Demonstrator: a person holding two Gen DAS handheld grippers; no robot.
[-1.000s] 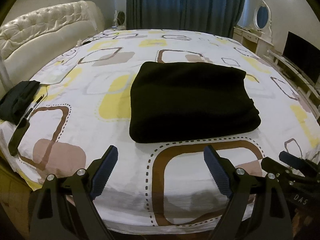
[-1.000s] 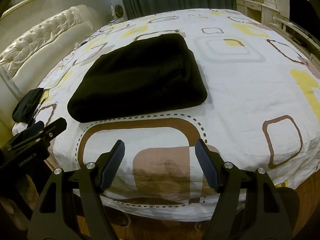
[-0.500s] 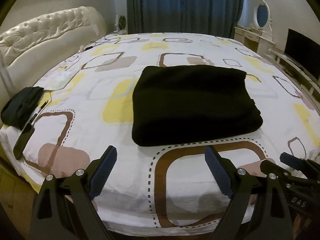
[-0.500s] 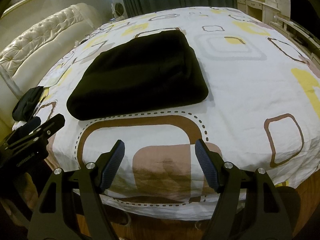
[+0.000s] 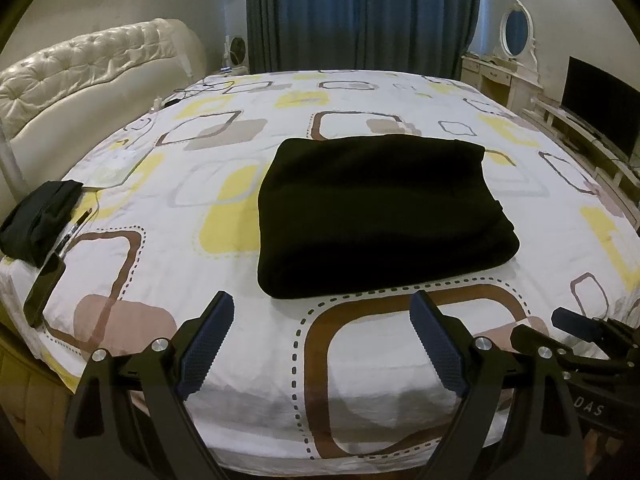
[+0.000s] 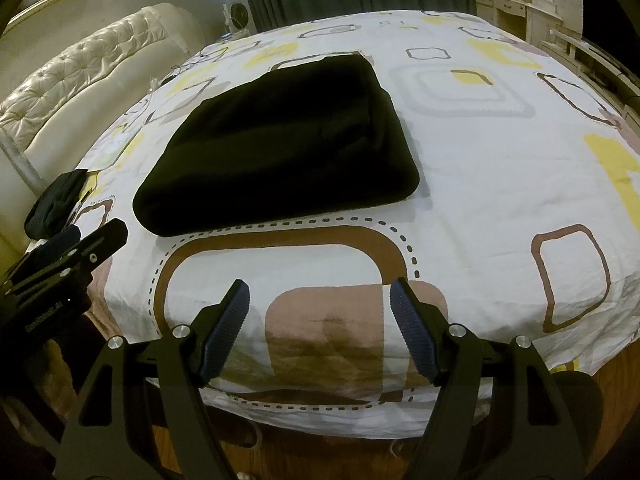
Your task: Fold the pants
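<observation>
A: Left wrist view first. Where's the thing?

B: Black fleece pants (image 5: 380,216), folded to a thick rectangular bundle, mid-frame on the bed w/ white sheet printed in yellow & brown squares (image 5: 168,264). Left tool (image 5: 320,344) at bottom of frame, fingers wide apart, nothing between them, hanging over the bed's near edge, well short of the bundle. Right tool's tip pokes in at lower right.

A: Anything else nearby?

B: Small dark rolled cloth (image 5: 38,220) & a dark phone-like slab (image 5: 43,290) at far left edge. Well apart from the pants, no issue.

A: Right wrist view?

B: Same pants (image 6: 280,144) upper-centre, lying diagonal. Right tool (image 6: 320,328) bottom centre, also spread open & empty. Left tool body at lower left.

A: So what's the step?

B: Looks like folding's basically done, imo; just check & back off. If one more fold or a tidy-up is wanted: come in low from the near edge, pinch all layers together at both near corners, lift evenly, don't drag. Fleece is bulky, so a shallow bite would likely slip & open the stack.
</observation>
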